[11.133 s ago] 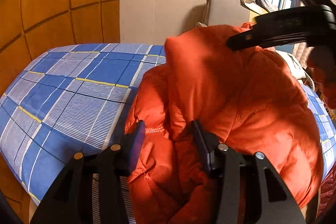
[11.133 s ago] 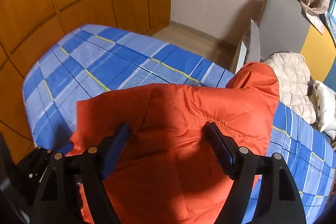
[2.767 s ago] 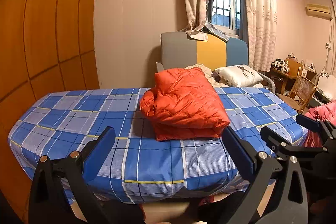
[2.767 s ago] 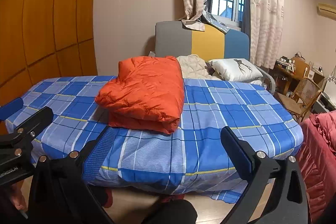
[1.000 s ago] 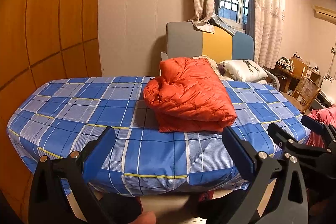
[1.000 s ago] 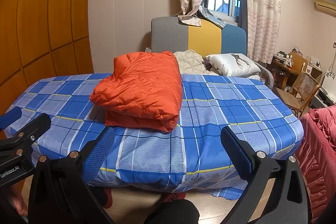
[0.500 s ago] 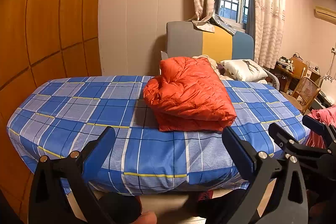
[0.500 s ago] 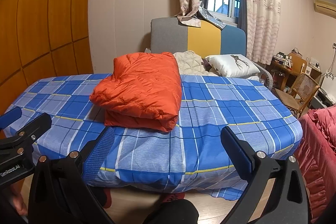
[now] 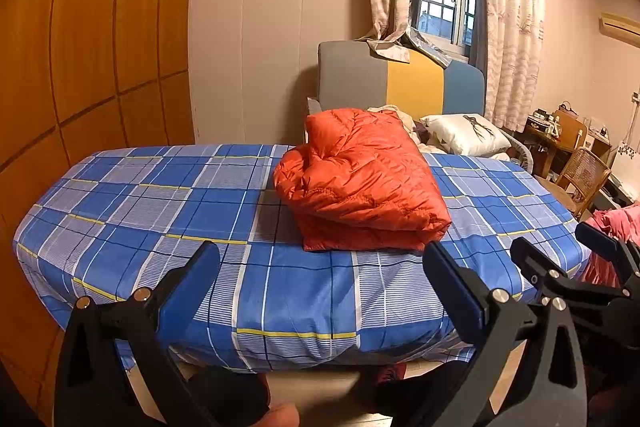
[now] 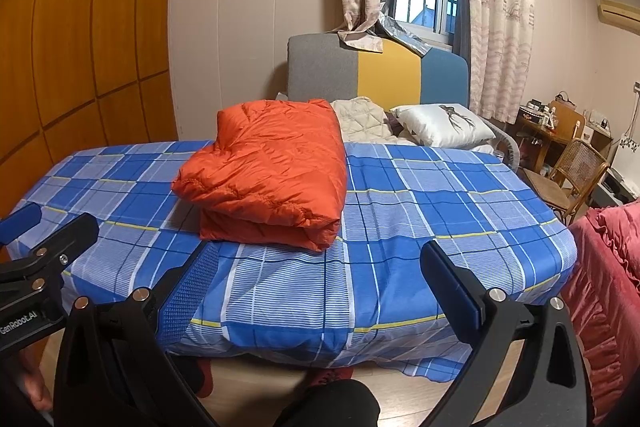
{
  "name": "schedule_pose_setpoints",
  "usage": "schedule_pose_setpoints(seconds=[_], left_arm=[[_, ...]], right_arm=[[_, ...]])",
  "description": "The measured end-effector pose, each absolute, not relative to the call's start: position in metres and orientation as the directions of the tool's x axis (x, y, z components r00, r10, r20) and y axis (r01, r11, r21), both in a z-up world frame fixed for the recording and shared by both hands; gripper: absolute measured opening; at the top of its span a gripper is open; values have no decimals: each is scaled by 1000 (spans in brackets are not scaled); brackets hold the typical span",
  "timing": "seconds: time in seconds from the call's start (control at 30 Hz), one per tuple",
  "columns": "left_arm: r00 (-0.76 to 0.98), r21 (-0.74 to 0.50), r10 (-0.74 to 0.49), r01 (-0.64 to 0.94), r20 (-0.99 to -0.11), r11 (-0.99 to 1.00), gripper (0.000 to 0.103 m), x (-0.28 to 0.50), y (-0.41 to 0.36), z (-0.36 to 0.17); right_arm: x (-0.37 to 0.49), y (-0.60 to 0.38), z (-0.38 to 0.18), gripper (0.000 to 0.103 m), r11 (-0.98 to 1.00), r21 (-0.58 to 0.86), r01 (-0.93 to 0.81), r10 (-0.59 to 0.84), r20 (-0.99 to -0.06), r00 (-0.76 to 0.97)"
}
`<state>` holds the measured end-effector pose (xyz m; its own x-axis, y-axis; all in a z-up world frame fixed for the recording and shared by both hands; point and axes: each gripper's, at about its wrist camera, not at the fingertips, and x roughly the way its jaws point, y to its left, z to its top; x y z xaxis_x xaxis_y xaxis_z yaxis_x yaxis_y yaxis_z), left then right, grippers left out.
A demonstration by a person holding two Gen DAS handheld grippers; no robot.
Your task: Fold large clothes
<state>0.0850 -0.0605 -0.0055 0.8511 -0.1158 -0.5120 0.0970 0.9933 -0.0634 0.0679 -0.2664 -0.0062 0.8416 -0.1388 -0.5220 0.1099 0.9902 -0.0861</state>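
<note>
While both grippers hang off the bed's near edge, the left gripper (image 9: 320, 275) and right gripper (image 10: 318, 273) gape wide, holding nothing. Orange jacket (image 10: 268, 167) lies folded mid-bed (image 10: 440, 195), toward the headboard (image 10: 320, 71).

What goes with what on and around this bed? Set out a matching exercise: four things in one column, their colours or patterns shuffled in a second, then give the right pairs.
Things:
1. folded puffer jacket
2. bed sheet
3. pillow
4. ruffled cover

Colours or patterns:
A. white with a dark deer print
B. pinkish red
C. orange
D. blue plaid with yellow lines

Pairs: 1-C, 2-D, 3-A, 4-B
</note>
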Motion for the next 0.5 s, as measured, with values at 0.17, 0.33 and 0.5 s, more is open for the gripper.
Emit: schedule_pose_setpoints(seconds=[0.17, 0.33, 0.5], left_arm=[[851, -62, -114, 96, -512, 994, 101, 84, -61, -6], [850, -59, -113, 96, -514, 994, 101, 83, -62, -6], [850, -57, -113, 98, -515, 994, 101, 82, -62, -6]], right_arm=[[68, -267, -7, 100, 990, -87, 112, -142, -520, 842], [68, -267, -8, 100, 990, -86, 112, -141, -522, 841], [68, -266, -9, 100, 989, -86, 116, -144, -520, 842]])
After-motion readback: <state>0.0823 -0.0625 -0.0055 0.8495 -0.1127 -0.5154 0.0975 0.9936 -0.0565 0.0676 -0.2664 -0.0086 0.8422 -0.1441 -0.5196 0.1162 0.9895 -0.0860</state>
